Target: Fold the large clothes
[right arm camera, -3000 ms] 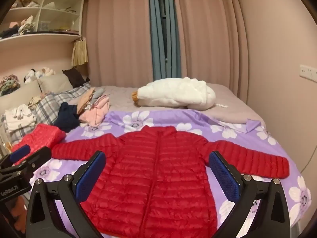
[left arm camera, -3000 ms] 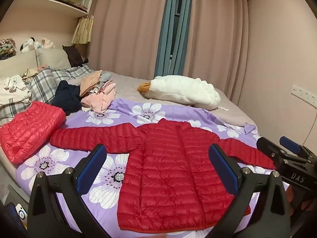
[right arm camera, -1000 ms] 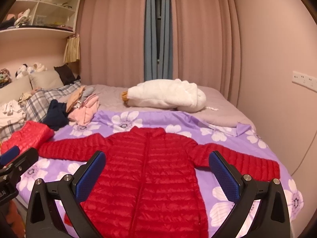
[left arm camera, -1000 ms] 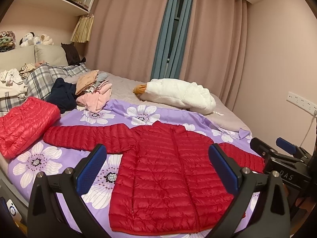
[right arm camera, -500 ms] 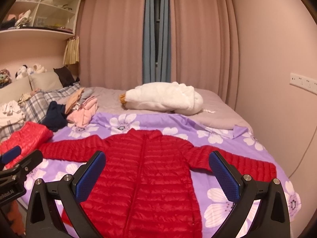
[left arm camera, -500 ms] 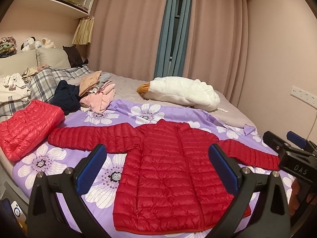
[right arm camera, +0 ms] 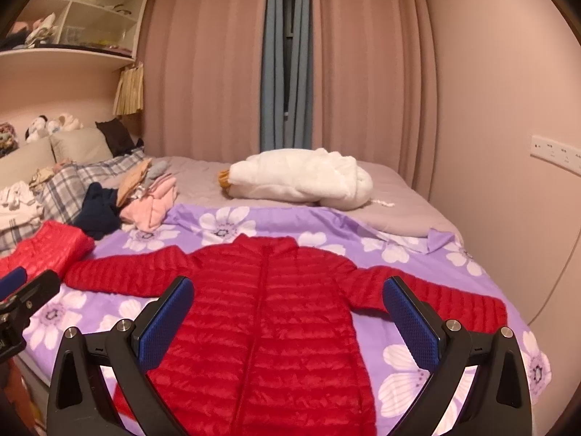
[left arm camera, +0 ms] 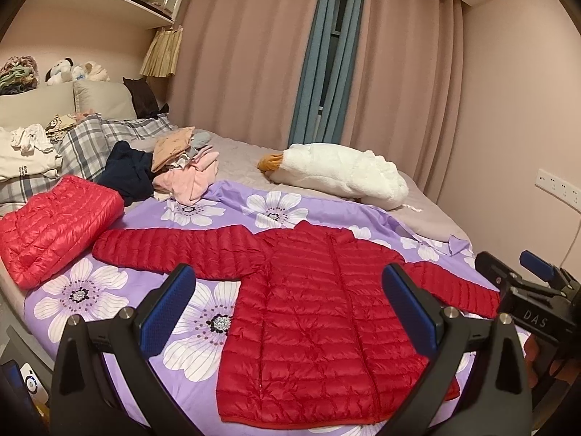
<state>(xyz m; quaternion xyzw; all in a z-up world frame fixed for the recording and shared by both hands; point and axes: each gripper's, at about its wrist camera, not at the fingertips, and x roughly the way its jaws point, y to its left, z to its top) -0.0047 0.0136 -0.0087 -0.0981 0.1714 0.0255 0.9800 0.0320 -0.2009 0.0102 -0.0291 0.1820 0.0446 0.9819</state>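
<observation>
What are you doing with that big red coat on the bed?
A person is holding a gripper in each hand, getting ready to fold the red puffer jacket. It lies flat on the purple flowered sheet, zipped, with both sleeves spread out. The left gripper and right gripper are both open and above the jacket, holding nothing. Another red jacket already sits folded to the left.

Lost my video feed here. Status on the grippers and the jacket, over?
Left gripper open, empty. Right gripper open, empty. Red jacket flat on the flowered sheet, sleeves out, unfolded. Nothing lying on it.
</observation>
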